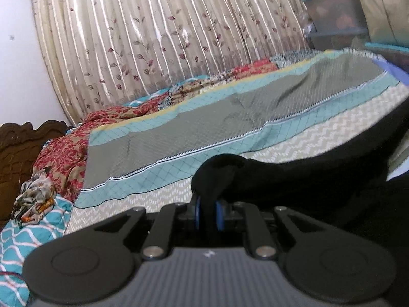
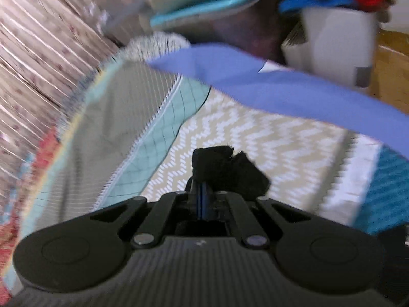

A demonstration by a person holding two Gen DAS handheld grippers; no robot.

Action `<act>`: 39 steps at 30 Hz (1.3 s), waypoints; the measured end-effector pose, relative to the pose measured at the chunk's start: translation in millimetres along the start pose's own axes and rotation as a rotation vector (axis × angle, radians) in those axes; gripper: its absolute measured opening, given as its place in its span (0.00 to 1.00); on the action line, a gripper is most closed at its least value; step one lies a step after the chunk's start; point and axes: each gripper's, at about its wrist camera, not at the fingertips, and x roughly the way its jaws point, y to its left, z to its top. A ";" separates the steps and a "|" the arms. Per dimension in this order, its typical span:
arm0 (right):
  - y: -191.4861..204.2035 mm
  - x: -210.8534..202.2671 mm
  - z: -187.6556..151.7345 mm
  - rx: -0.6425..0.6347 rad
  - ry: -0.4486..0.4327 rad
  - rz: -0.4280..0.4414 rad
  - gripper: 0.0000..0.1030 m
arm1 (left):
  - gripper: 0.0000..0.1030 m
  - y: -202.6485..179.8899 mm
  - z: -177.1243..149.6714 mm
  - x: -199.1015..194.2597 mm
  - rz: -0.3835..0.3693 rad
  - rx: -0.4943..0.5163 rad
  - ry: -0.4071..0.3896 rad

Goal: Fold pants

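The pants (image 1: 319,168) are black cloth, lifted above a patterned bedspread (image 1: 179,138). In the left wrist view my left gripper (image 1: 210,213) is shut on a bunched edge of them, and the cloth stretches away to the right and upward. In the right wrist view my right gripper (image 2: 203,202) is shut on another bunched bit of the black pants (image 2: 227,171), which sticks up past the blue pads. The view is blurred. How much of the pants hangs below the grippers is hidden.
The bed carries a teal, grey and zigzag bedspread (image 2: 255,138), with a blue cloth (image 2: 281,89) across its far side. A red floral blanket (image 1: 66,148) and a wooden headboard (image 1: 20,148) lie left. Curtains (image 1: 153,38) hang behind; plastic boxes (image 1: 334,18) stand at back right.
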 end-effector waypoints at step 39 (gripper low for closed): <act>-39.3 -114.9 -228.6 -0.451 0.062 0.024 0.42 | 0.71 108.5 -125.2 -24.9 -0.342 -0.776 0.375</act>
